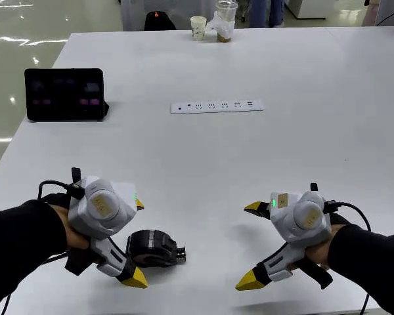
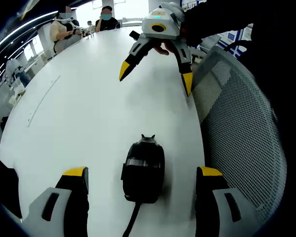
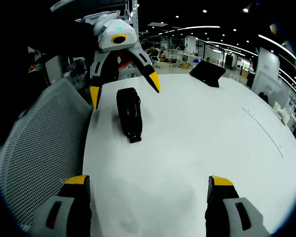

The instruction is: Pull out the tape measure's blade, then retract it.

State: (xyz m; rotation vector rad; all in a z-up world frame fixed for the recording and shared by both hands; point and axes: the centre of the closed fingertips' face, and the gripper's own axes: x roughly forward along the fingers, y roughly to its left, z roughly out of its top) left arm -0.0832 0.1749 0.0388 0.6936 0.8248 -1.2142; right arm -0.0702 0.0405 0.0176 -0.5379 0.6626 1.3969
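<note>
The black tape measure (image 1: 154,247) lies on the white table (image 1: 249,151) close to its near edge, towards the left corner. Its blade is wound in, and the hook end points at the right gripper (image 1: 249,244). The left gripper (image 1: 137,241) straddles it with its fingers spread wide, a gap showing on each side. The right gripper's fingers are also wide apart, with nothing between them. A power strip (image 1: 217,105) lies mid-table, a dark tablet (image 1: 64,94) stands by the left edge, and cups (image 1: 198,27) stand at the far edge.
</note>
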